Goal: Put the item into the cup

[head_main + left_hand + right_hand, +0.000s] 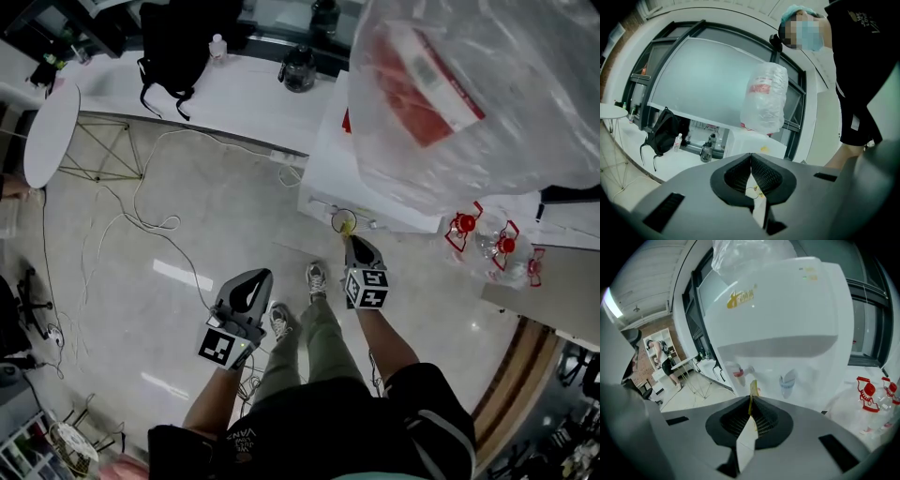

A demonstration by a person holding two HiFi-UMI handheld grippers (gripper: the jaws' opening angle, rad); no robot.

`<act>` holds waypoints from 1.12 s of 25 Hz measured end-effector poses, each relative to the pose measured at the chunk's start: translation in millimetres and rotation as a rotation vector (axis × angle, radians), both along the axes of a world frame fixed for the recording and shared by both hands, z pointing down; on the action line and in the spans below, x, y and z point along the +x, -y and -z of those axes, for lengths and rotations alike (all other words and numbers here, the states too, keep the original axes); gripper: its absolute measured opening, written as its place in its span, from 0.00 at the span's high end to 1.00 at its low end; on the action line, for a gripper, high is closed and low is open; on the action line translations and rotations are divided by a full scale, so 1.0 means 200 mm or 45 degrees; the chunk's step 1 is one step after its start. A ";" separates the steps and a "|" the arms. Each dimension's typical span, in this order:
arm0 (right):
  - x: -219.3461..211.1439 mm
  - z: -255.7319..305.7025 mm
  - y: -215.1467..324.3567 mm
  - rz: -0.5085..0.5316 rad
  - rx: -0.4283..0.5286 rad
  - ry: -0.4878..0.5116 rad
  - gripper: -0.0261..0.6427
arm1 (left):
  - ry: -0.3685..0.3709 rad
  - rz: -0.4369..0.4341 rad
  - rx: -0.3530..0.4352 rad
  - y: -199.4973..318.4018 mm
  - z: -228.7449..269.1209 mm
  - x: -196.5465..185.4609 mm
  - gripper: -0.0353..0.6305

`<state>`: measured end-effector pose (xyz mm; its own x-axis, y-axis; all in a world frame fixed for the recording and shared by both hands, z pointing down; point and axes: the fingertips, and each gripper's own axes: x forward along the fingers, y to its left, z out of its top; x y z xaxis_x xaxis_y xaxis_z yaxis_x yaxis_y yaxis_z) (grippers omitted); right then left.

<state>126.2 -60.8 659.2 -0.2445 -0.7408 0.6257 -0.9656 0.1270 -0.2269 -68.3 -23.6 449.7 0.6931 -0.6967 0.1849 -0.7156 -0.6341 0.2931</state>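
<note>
In the head view my right gripper reaches toward a white water dispenser and is shut on the wall of a small paper cup, whose round mouth shows yellowish from above. In the right gripper view the cup's wall stands edge-on between the closed jaws of that gripper, just below the dispenser's red tap and blue tap. My left gripper hangs lower, over the floor. It is shut on a thin white item with a small leaf print.
A large bottle under a crumpled clear plastic bag tops the dispenser. Empty bottles with red handles stand to its right. A long white counter with a black backpack runs behind, a round white table and loose cables at left.
</note>
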 end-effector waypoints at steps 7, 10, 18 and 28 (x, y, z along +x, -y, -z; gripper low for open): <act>-0.03 -0.21 0.15 0.031 -0.034 -0.078 0.89 | 0.017 0.060 -0.010 0.08 -0.10 -0.09 0.92; -0.02 -0.26 0.21 0.019 -0.023 -0.101 0.89 | 0.019 0.079 -0.020 0.10 -0.13 -0.12 0.92; -0.02 -0.34 0.29 0.035 0.009 -0.163 0.89 | 0.020 0.109 -0.056 0.09 -0.25 -0.12 0.92; -0.05 -0.43 0.30 0.157 0.007 -0.313 0.89 | 0.020 0.125 -0.082 0.09 -0.31 -0.11 0.92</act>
